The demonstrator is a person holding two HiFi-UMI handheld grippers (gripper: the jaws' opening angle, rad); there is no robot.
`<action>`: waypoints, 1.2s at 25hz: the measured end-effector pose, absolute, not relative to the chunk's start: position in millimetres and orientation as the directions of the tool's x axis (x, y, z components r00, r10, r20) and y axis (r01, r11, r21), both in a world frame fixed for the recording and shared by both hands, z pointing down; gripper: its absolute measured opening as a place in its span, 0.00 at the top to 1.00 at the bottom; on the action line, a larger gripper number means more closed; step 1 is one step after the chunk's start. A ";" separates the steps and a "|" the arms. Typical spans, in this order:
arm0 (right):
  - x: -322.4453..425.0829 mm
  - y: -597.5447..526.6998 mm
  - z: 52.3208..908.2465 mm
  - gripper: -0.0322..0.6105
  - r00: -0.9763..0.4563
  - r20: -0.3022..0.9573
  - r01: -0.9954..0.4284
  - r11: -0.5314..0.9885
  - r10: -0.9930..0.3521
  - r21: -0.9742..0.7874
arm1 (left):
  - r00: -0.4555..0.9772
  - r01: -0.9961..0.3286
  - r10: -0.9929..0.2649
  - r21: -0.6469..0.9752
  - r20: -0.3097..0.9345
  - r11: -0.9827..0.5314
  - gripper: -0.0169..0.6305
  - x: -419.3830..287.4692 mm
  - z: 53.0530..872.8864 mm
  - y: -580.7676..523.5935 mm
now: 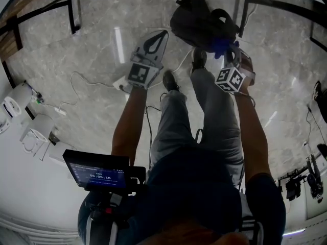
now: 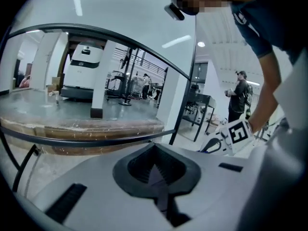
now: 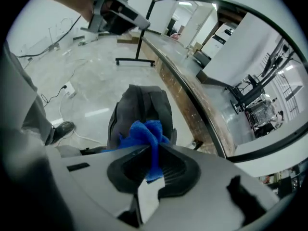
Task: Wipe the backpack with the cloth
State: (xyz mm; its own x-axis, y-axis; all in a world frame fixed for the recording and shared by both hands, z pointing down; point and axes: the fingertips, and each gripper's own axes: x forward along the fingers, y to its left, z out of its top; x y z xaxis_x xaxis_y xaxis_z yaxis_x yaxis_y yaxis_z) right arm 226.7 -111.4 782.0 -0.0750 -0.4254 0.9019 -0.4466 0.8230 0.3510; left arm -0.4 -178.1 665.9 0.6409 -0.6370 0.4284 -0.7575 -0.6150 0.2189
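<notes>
down on the marble floor (image 1: 102, 45), just ahead of the person's shoes, lies the dark backpack (image 1: 204, 22), slumped near the wood-edged counter (image 3: 199, 117) that runs along its far side. from my remote seat i read the right gripper (image 3: 156, 146) as clamped on a bunched blue cloth (image 3: 144, 134), hanging close over the near side of the backpack; i cannot tell whether cloth and fabric touch. the left gripper (image 1: 161, 33) is off to the left over the floor, its jaws closed together with nothing between them

around the work: the forward shoe (image 1: 199, 59) sits right at the backpack's near edge, the other shoe (image 1: 170, 80) a little behind it. a white cable (image 1: 84, 76) snakes across the floor to a power strip (image 1: 121, 84), which shows just beside the left gripper's marker cube in the head view. one black frame leg (image 1: 70, 9) stands well left of the backpack and another (image 1: 246, 9) just to its right, so the bag sits between uprights

open floor lies to the left of the backpack and back toward the person; the counter closes off the side beyond it. white devices (image 1: 20, 101) line the left edge of the room and camera gear (image 1: 306, 180) the right, both well apart from the backpack
</notes>
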 end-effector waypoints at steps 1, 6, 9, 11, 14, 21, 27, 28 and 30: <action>211.5 -113.7 780.9 0.89 -0.103 0.895 -0.441 0.827 -0.433 0.349 | 0.654 -0.741 -0.621 0.200 0.431 -0.642 0.97 9.2 672.6 -179.7; 163.9 -121.7 820.8 0.89 -0.157 0.904 -0.369 0.873 -0.397 0.319 | 0.706 -0.679 -0.551 0.205 0.444 -0.705 0.97 38.2 700.0 -180.7; 182.7 -111.7 848.0 0.89 -0.105 0.929 -0.344 0.890 -0.354 0.300 | 0.703 -0.683 -0.547 0.216 0.455 -0.698 0.97 34.4 710.2 -182.0; 207.7 -101.2 848.1 0.89 -0.079 0.935 -0.339 0.891 -0.347 0.302 | 0.695 -0.695 -0.553 0.233 0.459 -0.680 0.97 28.5 716.7 -184.2; 267.2 -85.4 836.3 0.89 0.018 0.941 -0.381 0.867 -0.338 0.319 | 0.691 -0.705 -0.558 0.260 0.460 -0.660 0.97 25.6 723.8 -185.8; 220.9 -105.7 778.5 0.89 -0.118 0.886 -0.404 0.837 -0.448 0.370 | 0.697 -0.704 -0.558 0.279 0.450 -0.654 0.97 29.3 719.3 -185.8; 155.7 -121.8 841.6 0.89 -0.155 0.908 -0.324 0.888 -0.389 0.325 | 0.707 -0.697 -0.566 0.285 0.424 -0.658 0.97 36.0 712.1 -186.2; 160.3 -122.3 850.8 0.89 -0.129 0.915 -0.327 0.887 -0.382 0.325 | 0.708 -0.695 -0.562 0.281 0.427 -0.662 0.97 36.5 712.7 -185.2; 173.4 -118.6 857.5 0.89 -0.102 0.921 -0.330 0.886 -0.377 0.326 | 0.708 -0.695 -0.559 0.285 0.432 -0.660 0.97 37.6 714.3 -183.4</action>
